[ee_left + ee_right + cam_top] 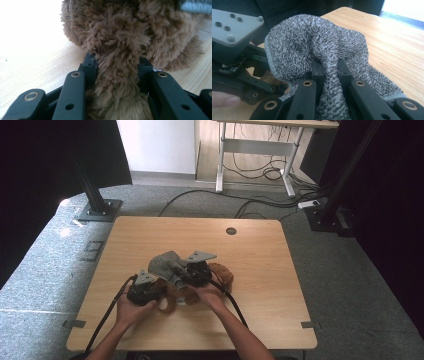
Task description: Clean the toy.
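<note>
Left gripper (117, 72): black two-jaw tool, jaws clamped on a thick fold of brown plush toy (120, 37). Pads buried in pile; their faces cannot be made out. In the high view the left gripper (159, 289) lies low at the near-left of the group, held by the left hand (131, 309), grey three-cornered plate on top, cable trailing toward the near table edge.

Right gripper (329, 72): black jaws drawn together on a pinched ridge of grey knitted cloth (317, 45). In the high view the right gripper (184, 276) sits just beside the left one, right hand (212, 295) behind it, its plate tilted up.

Brown plush toy: long, shaggy, soft pile, rounded lobes. Overall form not legible; in the high view (222, 272) it is mostly covered by grippers and cloth, showing at the right and near side. Top cut off in the left gripper view.

Grey knitted cloth: speckled black-and-white loop texture, pale ribbed hem, bunched into a hollow mound. In the high view (164, 262) it rests atop the toy, at the table's middle. Whether a garment or a cover cannot be told.

Table (150, 235): pale wood grain, rectangular, rounded corners, round cable hole (231, 231) at the far side, well apart from the work.
</note>
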A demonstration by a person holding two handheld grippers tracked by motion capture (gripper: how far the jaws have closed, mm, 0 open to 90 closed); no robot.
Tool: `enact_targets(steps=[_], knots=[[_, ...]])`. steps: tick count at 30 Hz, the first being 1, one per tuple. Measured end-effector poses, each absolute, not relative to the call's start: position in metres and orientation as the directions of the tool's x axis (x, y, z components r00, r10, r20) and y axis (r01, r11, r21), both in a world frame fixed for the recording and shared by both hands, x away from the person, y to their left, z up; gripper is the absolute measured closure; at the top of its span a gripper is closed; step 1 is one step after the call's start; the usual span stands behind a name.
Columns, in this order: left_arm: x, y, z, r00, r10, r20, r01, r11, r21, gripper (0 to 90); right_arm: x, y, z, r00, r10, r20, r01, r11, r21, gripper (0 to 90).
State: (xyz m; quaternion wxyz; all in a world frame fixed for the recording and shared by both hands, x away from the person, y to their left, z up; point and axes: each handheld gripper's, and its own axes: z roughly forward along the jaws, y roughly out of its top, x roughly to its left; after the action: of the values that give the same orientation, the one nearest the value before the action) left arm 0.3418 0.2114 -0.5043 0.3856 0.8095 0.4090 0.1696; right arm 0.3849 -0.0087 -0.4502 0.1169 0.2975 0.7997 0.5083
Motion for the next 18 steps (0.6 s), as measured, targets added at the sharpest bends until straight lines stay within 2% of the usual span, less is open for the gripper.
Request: enact_targets(steps=[9, 14, 18], knots=[[0.34, 0.212, -0.505, 0.62, 0.784, -0.035, 0.523, -0.379, 0.763, 62.8, 0.402, -0.03, -0.447, -0.762, 0.624, 0.174, 0.426, 0.279, 0.861, 80.8], [0.341, 0.213, -0.505, 0.621, 0.783, -0.042, 0.526, -0.377, 0.762, 62.7, 0.402, -0.058, -0.449, -0.714, 0.681, 0.163, 0.448, 0.265, 0.854, 80.8], [0.339, 0.211, -0.505, 0.627, 0.778, -0.04, 0.521, -0.381, 0.764, 62.7, 0.401, -0.083, -0.455, -0.689, 0.698, 0.196, 0.481, 0.237, 0.844, 80.8]])
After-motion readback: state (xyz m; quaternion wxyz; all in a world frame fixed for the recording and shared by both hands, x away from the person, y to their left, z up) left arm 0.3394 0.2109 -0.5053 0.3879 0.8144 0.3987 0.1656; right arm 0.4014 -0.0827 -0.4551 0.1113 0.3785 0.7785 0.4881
